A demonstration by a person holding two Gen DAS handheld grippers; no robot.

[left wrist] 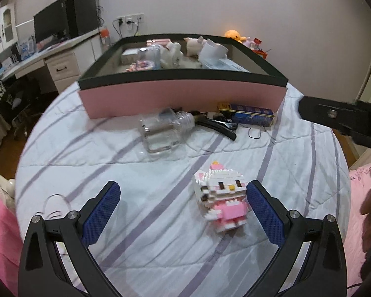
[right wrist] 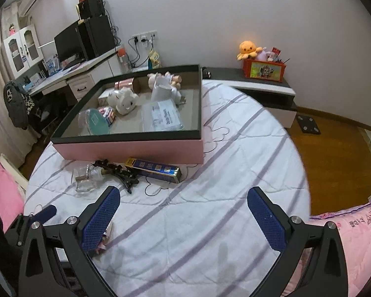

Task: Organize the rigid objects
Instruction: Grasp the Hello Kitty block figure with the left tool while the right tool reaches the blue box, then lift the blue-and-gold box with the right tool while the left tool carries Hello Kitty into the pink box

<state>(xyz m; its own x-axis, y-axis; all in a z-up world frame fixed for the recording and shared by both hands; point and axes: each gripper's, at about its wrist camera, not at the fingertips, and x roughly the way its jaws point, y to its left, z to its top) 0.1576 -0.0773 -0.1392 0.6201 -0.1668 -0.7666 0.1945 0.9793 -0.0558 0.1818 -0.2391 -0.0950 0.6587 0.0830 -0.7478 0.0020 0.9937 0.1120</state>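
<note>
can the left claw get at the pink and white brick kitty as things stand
Probably yes. The left claw is open, and the brick kitty stands on the striped bedspread just ahead, close to the right-hand finger. Nothing lies between them, though a small shift to centre it looks wise.

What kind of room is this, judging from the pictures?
Most likely a bedroom at home: the work surface is a bed with a striped quilt, a desk with a monitor stands by the wall, and plush toys sit nearby.

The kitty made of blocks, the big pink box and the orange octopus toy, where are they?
block kitty [left wrist: 222,198], left wrist view, on its face.
pink box [right wrist: 136,149], right wrist view, on its front wall.
orange octopus [right wrist: 248,48], right wrist view, on its head.
</note>
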